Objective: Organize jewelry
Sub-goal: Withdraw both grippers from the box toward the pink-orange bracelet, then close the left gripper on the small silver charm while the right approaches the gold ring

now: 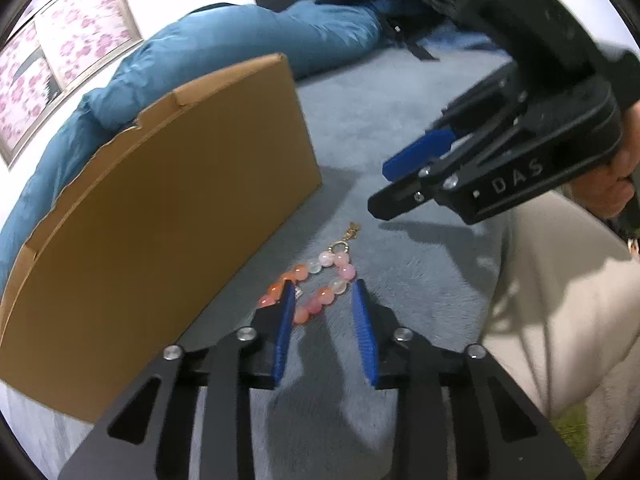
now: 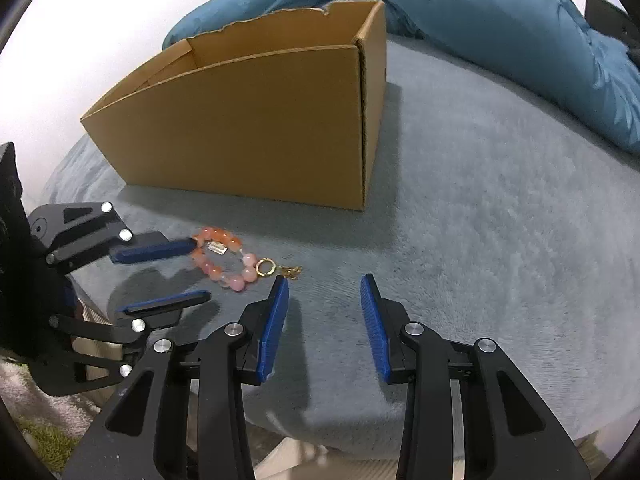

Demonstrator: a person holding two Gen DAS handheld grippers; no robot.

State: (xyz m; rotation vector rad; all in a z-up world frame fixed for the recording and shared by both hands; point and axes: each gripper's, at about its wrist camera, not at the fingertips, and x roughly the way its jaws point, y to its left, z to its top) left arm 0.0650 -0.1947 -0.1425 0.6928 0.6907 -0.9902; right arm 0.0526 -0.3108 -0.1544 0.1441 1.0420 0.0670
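Behind left gripper point(image 1: 324, 286) finger, bracelet point(image 1: 316, 286) beads partly hidden

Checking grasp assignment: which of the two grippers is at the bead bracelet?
The left gripper. Its open fingers straddle one end of the bead bracelet on the grey blanket; the right gripper is also open, beside the charm end with nothing between its fingers.

Box point(image 2: 256, 120) walls off far side — blanket point(image 2: 500, 220) right lies open.
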